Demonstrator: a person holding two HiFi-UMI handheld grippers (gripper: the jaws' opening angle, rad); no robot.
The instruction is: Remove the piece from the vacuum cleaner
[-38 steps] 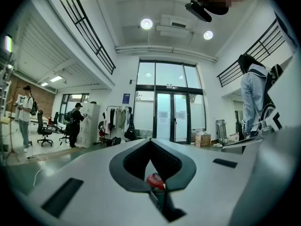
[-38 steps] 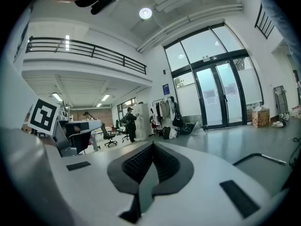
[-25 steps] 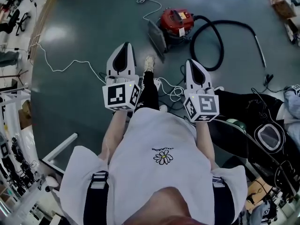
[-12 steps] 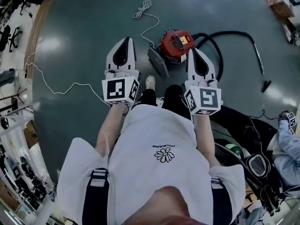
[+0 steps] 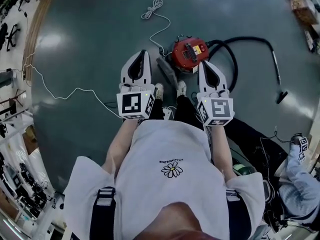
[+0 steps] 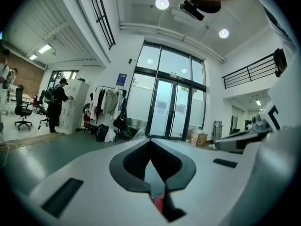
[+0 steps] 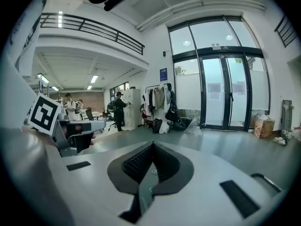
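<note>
The red vacuum cleaner (image 5: 189, 53) sits on the dark green floor, straight ahead of my feet. Its black hose (image 5: 235, 44) loops to the right into a grey wand (image 5: 276, 64). A dark flat part (image 5: 167, 70) leans at its left side. My left gripper (image 5: 142, 53) is shut and empty, held in the air left of the vacuum cleaner. My right gripper (image 5: 204, 63) is shut and empty too, its tip over the cleaner's near right edge. In the left gripper view the jaws (image 6: 150, 138) meet, and a bit of the red vacuum cleaner (image 6: 159, 202) shows below them. The right gripper (image 7: 152, 144) also shows closed tips.
A white power cord (image 5: 152, 9) runs from the vacuum cleaner to the far floor. Another white cable (image 5: 55, 91) trails left. A seated person (image 5: 300, 179) and dark gear lie at the lower right. Racks crowd the left edge. Glass doors (image 7: 225, 98) stand ahead.
The person has walked forward: the vacuum cleaner has come closer to the feet and both shut grippers are now alongside it. The jaws have not changed.
</note>
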